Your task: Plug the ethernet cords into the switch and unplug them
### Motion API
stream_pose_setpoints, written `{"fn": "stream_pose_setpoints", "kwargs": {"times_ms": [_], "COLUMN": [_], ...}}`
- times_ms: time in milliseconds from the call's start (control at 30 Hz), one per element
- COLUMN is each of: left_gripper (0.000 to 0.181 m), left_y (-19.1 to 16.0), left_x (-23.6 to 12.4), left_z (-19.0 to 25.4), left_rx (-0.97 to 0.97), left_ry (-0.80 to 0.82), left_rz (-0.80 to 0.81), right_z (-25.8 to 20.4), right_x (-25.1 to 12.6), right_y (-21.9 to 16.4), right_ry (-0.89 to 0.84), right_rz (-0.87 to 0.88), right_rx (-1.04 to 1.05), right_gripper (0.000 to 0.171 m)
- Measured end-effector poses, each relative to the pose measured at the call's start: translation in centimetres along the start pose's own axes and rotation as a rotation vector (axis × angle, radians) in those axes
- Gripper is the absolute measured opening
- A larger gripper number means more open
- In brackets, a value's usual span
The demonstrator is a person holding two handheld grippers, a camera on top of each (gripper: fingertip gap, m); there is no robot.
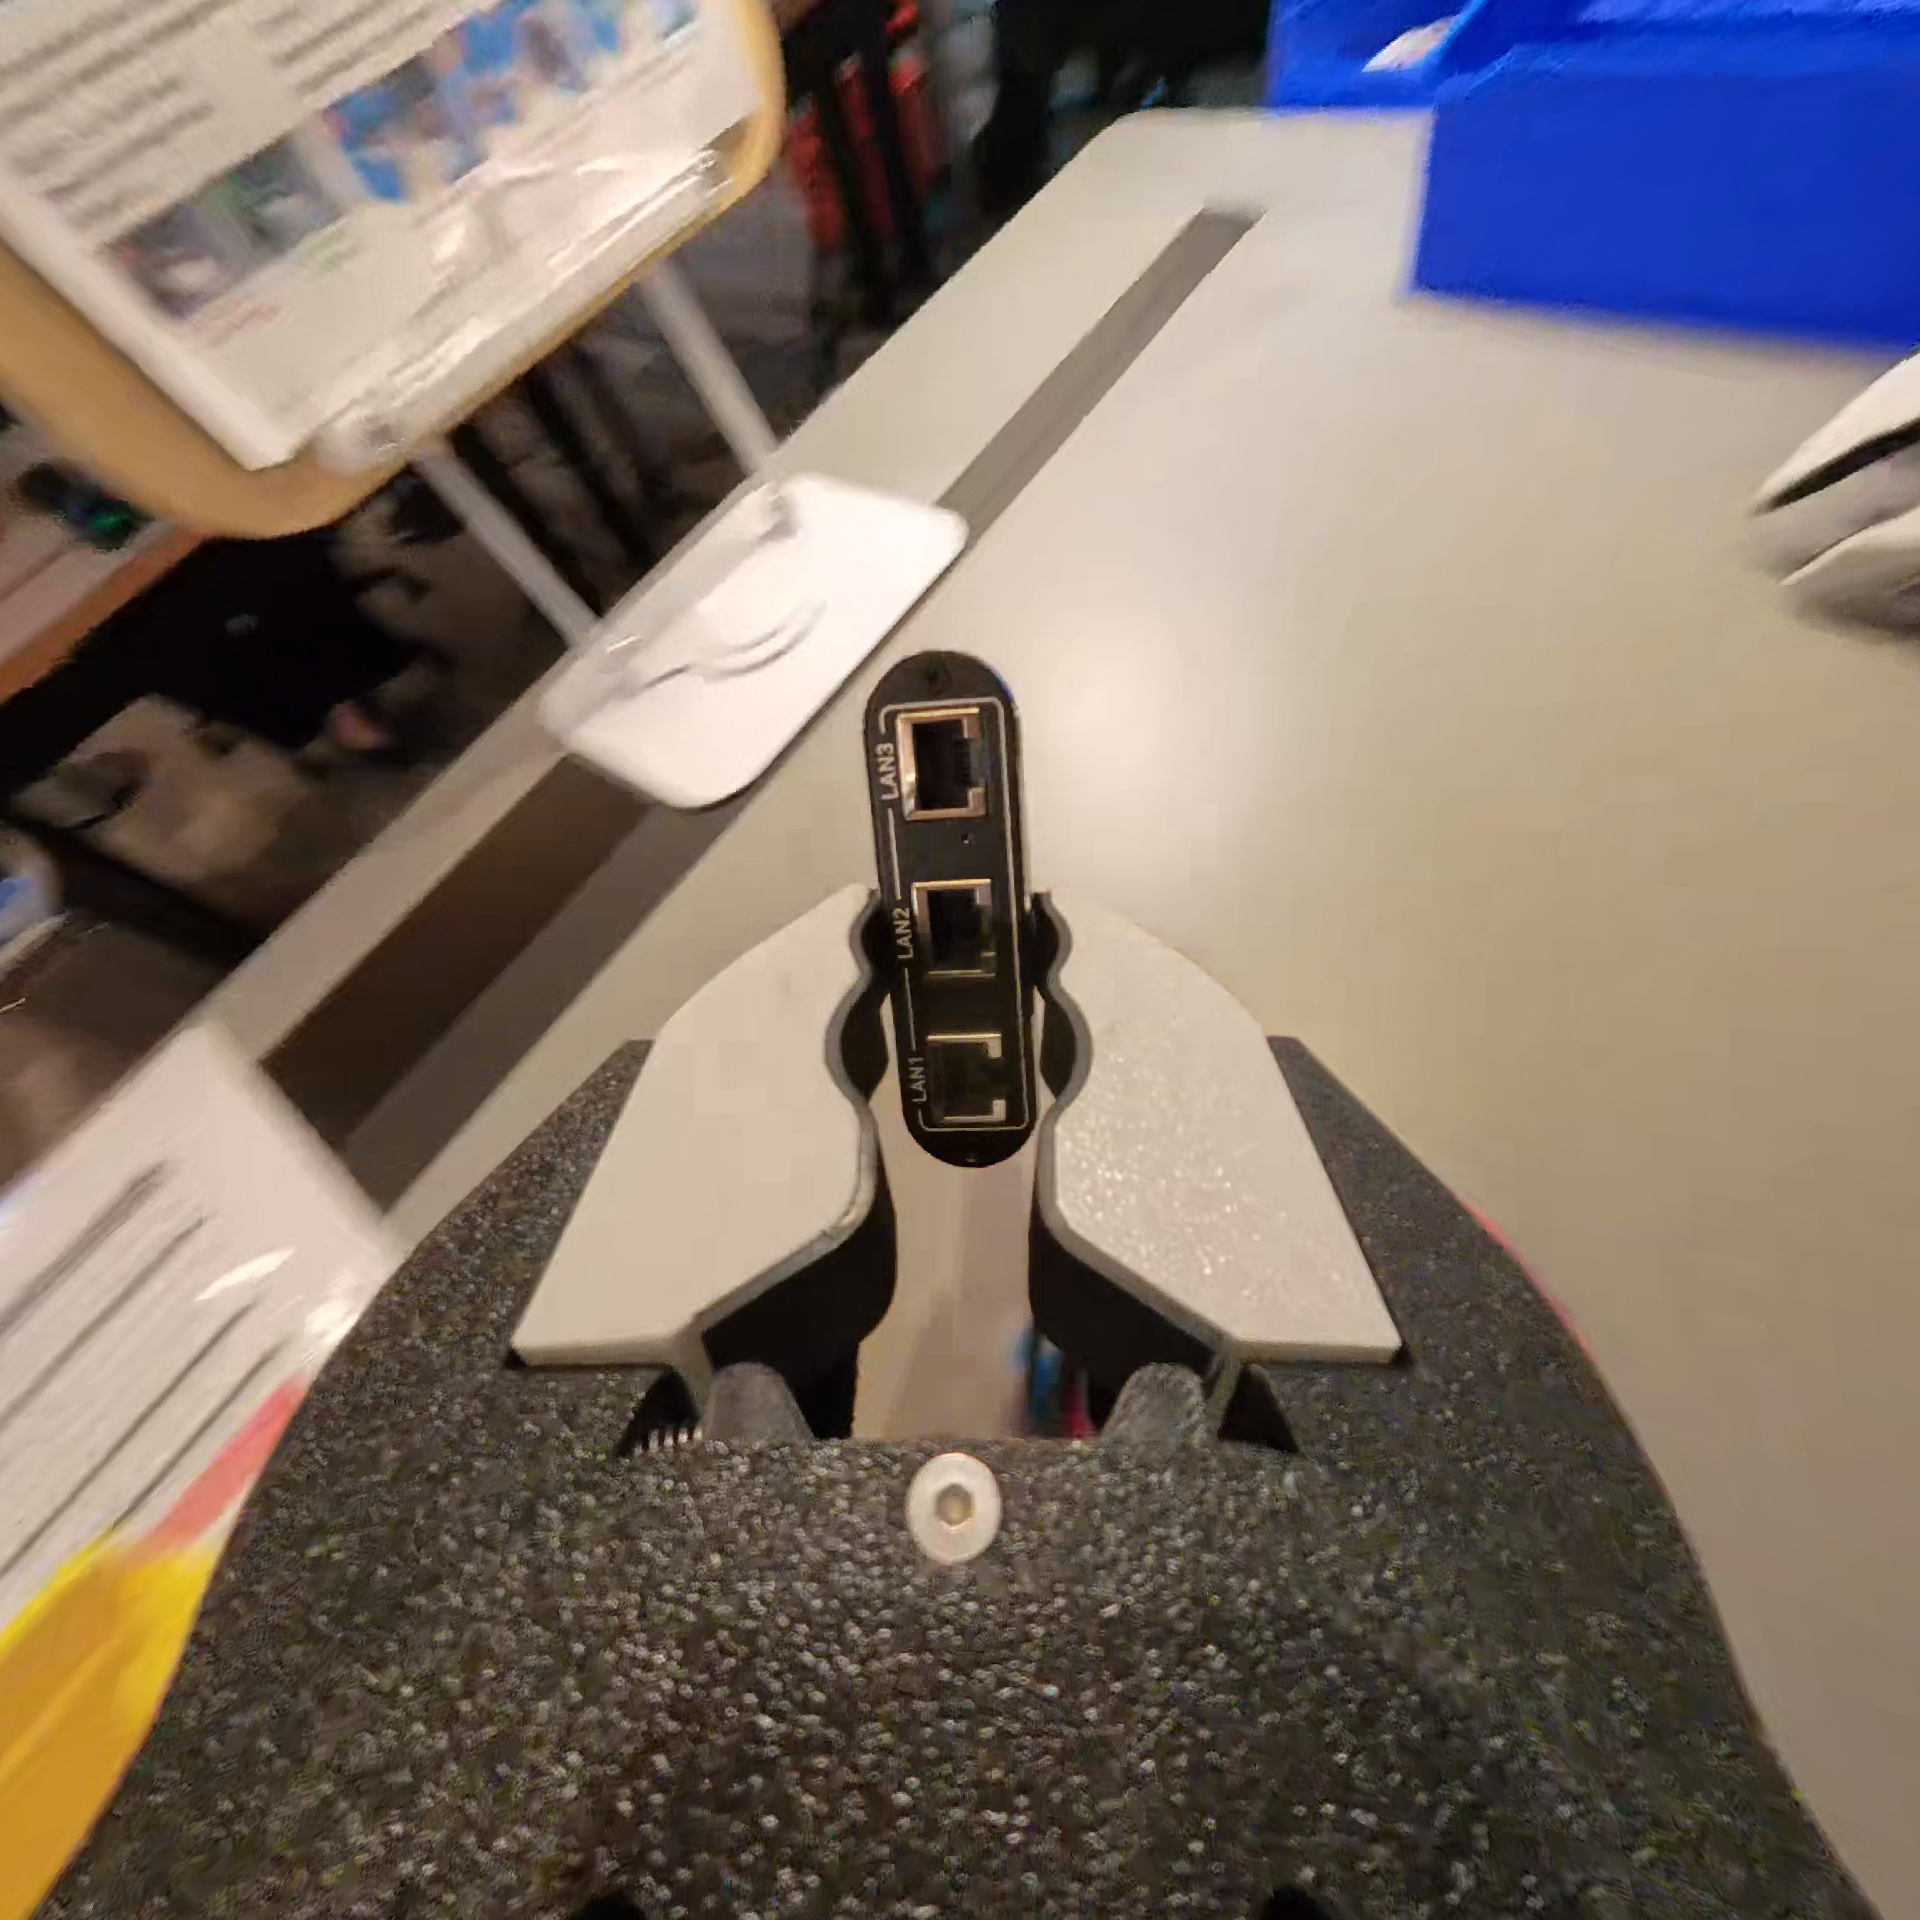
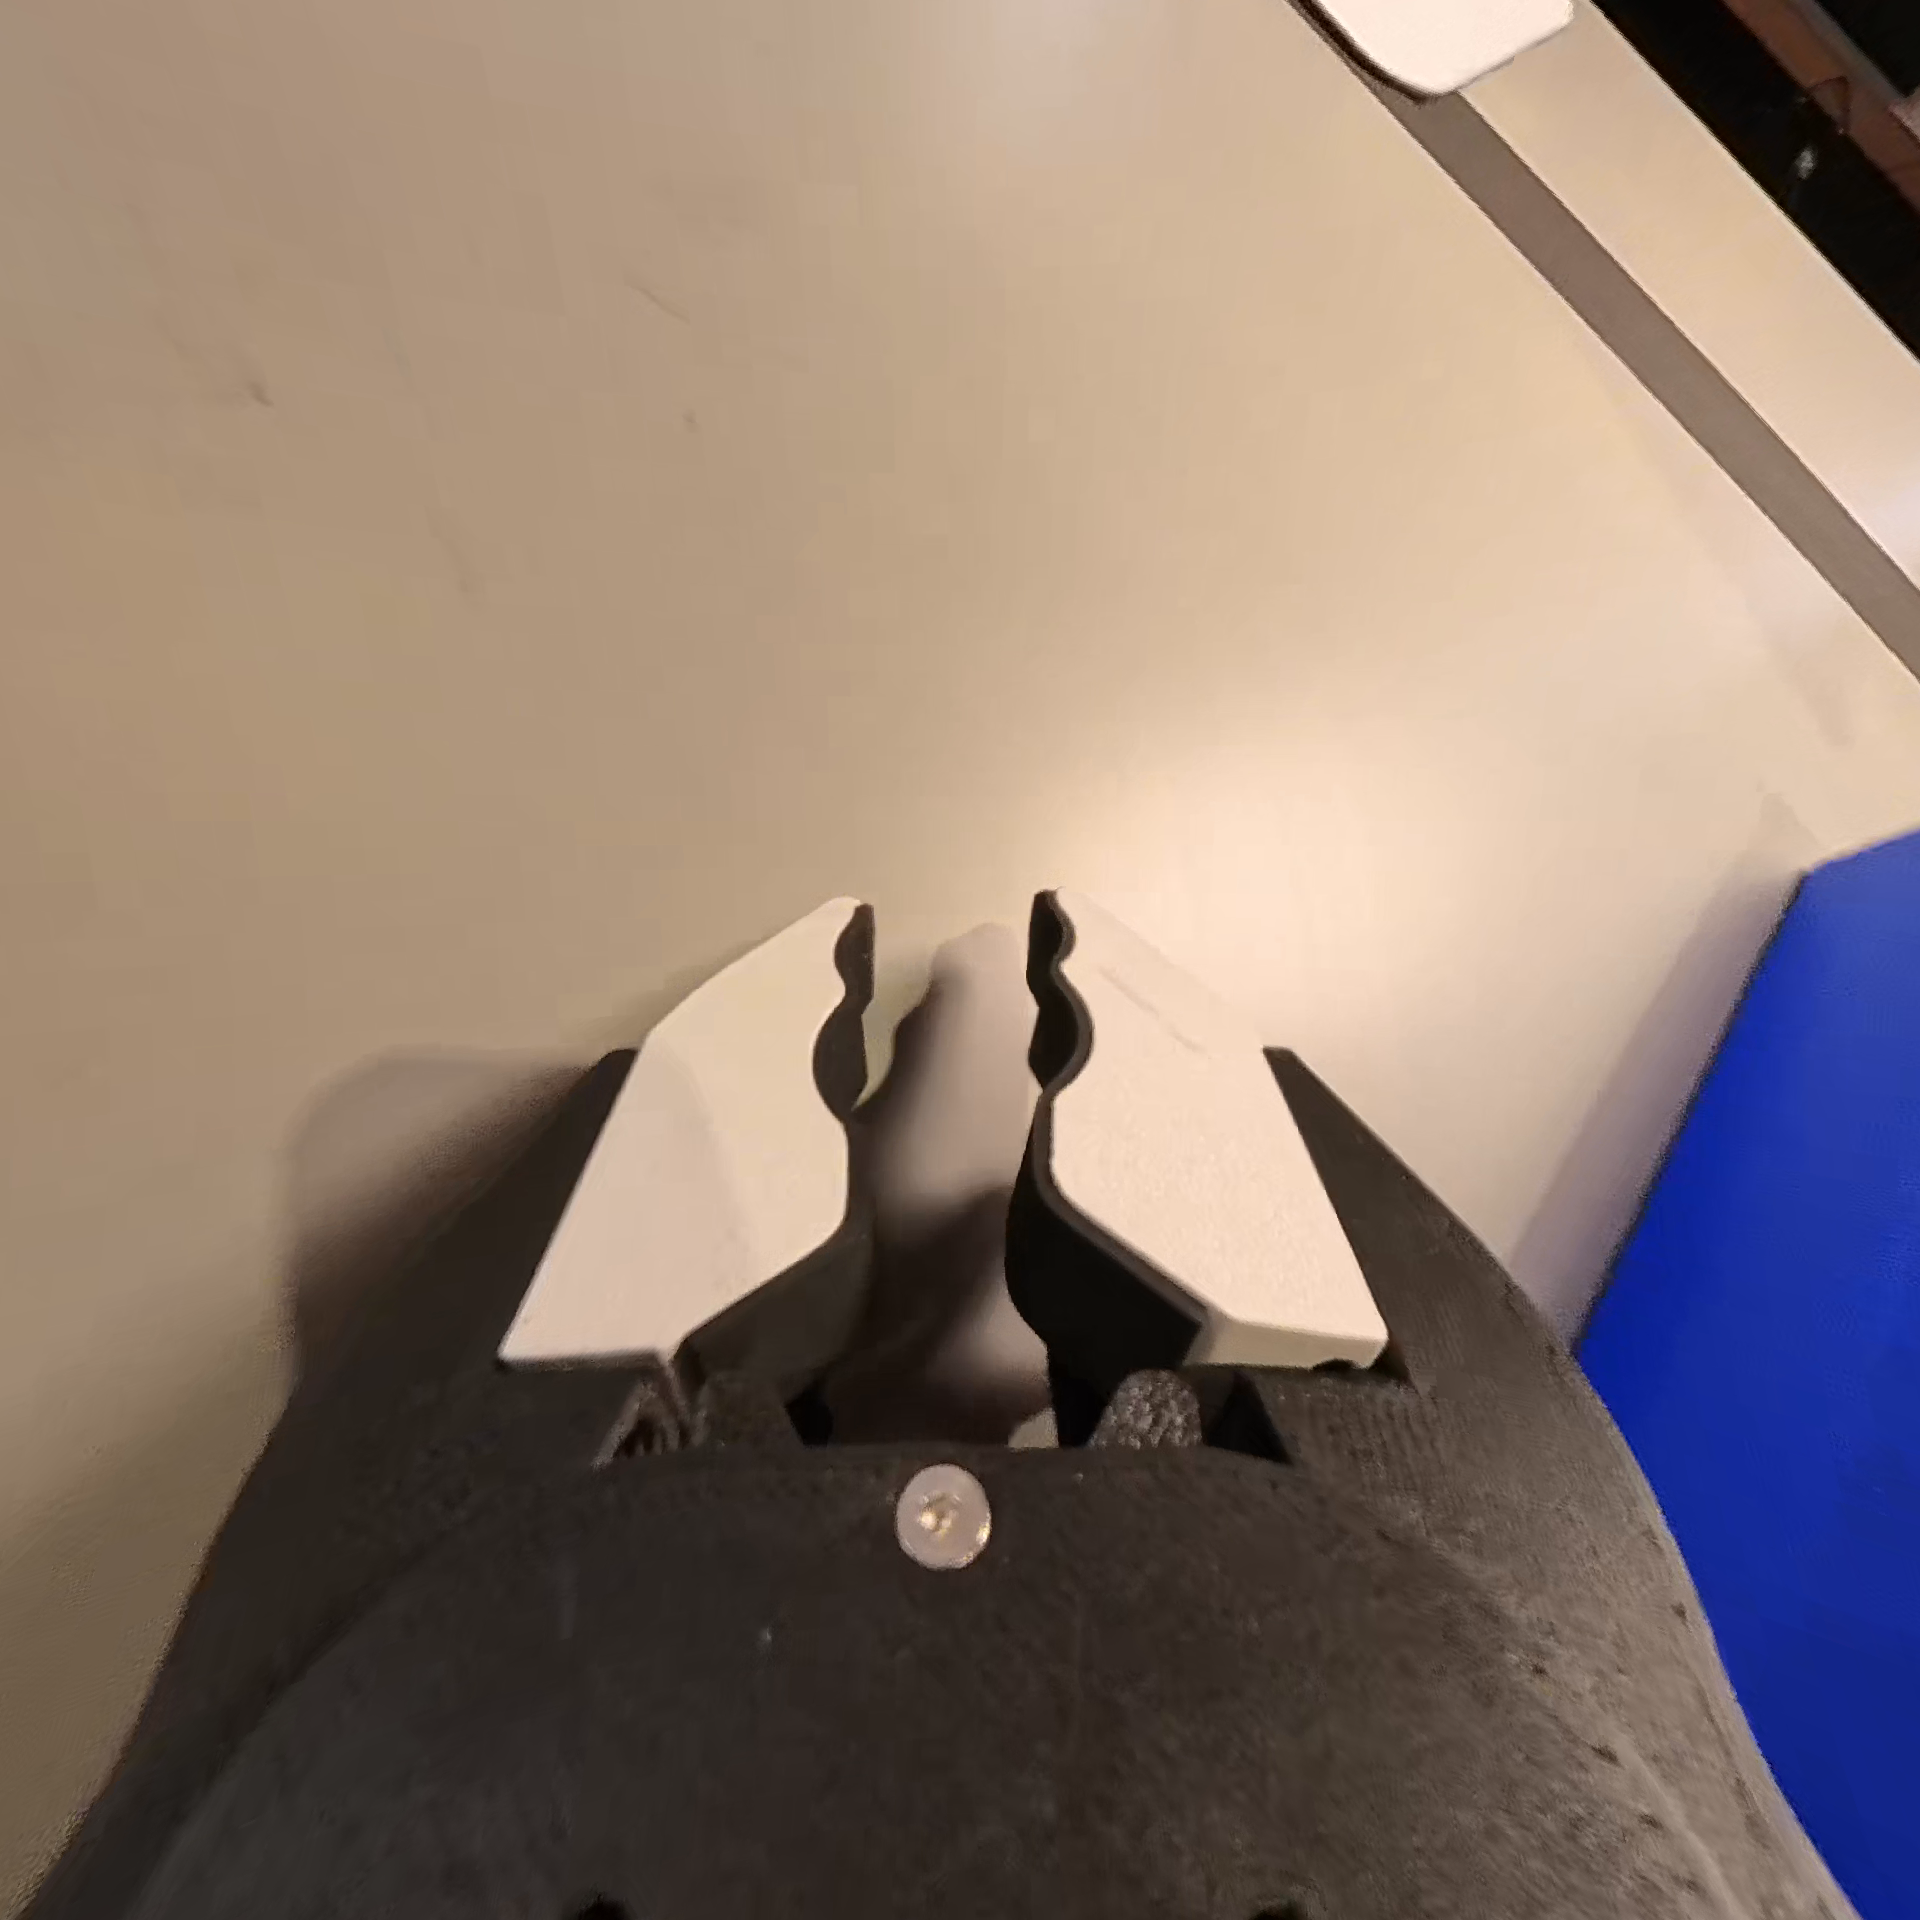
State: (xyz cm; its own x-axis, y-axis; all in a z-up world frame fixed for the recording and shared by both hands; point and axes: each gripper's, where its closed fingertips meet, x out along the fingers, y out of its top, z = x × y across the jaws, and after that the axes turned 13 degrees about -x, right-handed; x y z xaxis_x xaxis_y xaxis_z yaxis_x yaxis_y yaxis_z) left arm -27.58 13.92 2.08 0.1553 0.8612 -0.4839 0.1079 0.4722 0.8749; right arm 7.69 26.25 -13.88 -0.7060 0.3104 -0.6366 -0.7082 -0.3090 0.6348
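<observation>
The left tool (image 1: 951,940) pinches the black switch (image 1: 954,914) by its sides, holding it upright above the beige worktop (image 1: 1403,831) with three empty ports facing the camera. Behind it stand a white stand base (image 1: 758,634), a blurred poster board (image 1: 343,229) and a blue box (image 1: 1683,177); a white object (image 1: 1849,499) shows at the right edge. The right tool (image 2: 951,925) hovers over bare worktop (image 2: 623,468), its fingers slightly apart and holding nothing, with a blue box (image 2: 1766,1247) to its right. No cords are in view.

Switch (image 1: 951,914) face has small white printed labels by its 3 ports; sign (image 1: 364,208) print too blurred.
</observation>
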Motion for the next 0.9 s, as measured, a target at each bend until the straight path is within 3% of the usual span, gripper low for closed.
{"fn": "stream_pose_setpoints", "kwargs": {"times_ms": [33,167,333,433,600,900], "left_gripper": [0.025,0.025,0.025,0.026,0.026,0.026], "left_y": [0.1,-1.4,-6.2,-7.9,-8.8,-8.9], "left_x": [1.8,8.3,13.4,14.4,14.4,14.3], "left_z": [2.1,8.9,13.1,14.4,14.3,14.0], "left_rx": [-0.018,-0.101,-0.047,-0.031,-0.063,-0.214], "left_ry": [-0.064,-0.237,-0.242,-0.22,-0.174,-0.113], "left_rz": [0.015,-0.027,-0.224,-0.268,-0.275,-0.262], "right_z": [-0.3,-0.9,-0.7,-1.8,-4.0,-4.8], "right_x": [0.3,1.3,3.8,6.5,10.8,10.5], "right_y": [0.8,4.6,10.8,13.9,15.6,15.0], "right_ry": [0.028,0.118,0.157,0.255,0.328,0.191], "right_rz": [0.027,0.103,0.208,0.264,0.285,0.259], "right_rx": [-0.001,-0.086,-0.266,-0.286,-0.281,-0.354], "right_gripper": [0.029,0.036,0.043,0.05,0.057,0.054]}}
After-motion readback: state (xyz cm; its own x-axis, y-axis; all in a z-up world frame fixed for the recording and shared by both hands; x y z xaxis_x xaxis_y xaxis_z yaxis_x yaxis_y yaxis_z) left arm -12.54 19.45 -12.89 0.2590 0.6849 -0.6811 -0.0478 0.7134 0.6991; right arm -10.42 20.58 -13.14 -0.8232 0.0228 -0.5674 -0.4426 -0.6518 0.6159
